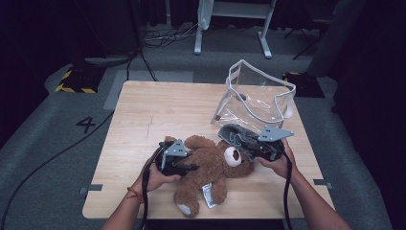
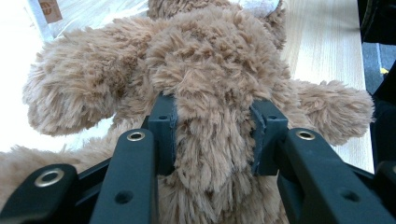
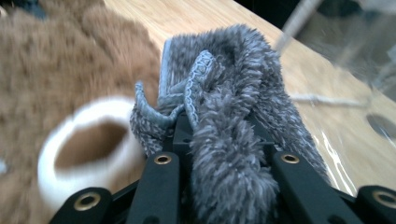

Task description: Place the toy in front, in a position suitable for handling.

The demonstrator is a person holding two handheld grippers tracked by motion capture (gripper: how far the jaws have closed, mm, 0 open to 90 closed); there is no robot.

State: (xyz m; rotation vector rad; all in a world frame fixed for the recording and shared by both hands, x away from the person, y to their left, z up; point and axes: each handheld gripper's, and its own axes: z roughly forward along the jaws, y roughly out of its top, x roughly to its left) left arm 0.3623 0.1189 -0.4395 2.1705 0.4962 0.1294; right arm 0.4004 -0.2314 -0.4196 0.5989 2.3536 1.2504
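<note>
High view: a brown teddy bear (image 1: 210, 167) lies sprawled on the wooden worktop (image 1: 143, 115), its head toward a clear plastic tote bag (image 1: 256, 98) that stands open just behind it. The left tongs (image 1: 184, 167) are clamped on the bear's midsection; the left gripper view shows both black pads (image 2: 163, 130) sunk into the plush of the torso (image 2: 210, 93), fur bulging between them. The right tongs (image 1: 239, 139) are closed on a grey fuzzy cloth (image 1: 237, 134), possibly a small garment, held just beside the bear's head and in front of the bag. In the right gripper view the grey pile (image 3: 224, 140) is bunched thickly between the jaws, a stitched hem (image 3: 196, 79) curling loose above the bear's white-rimmed ear (image 3: 88, 154).

The risks look plain enough. A hold that bites fur and stuffing rather than anything firm may slip if the bear is lifted or turned, letting it flop back on the worktop. The cloth is wadded, so its opening, if it has one, is hard to find, and pulling it over the head could snag on the ear. The light bag stands close; a stray sweep of the right hand could tip it or push it toward the far edge.
</note>
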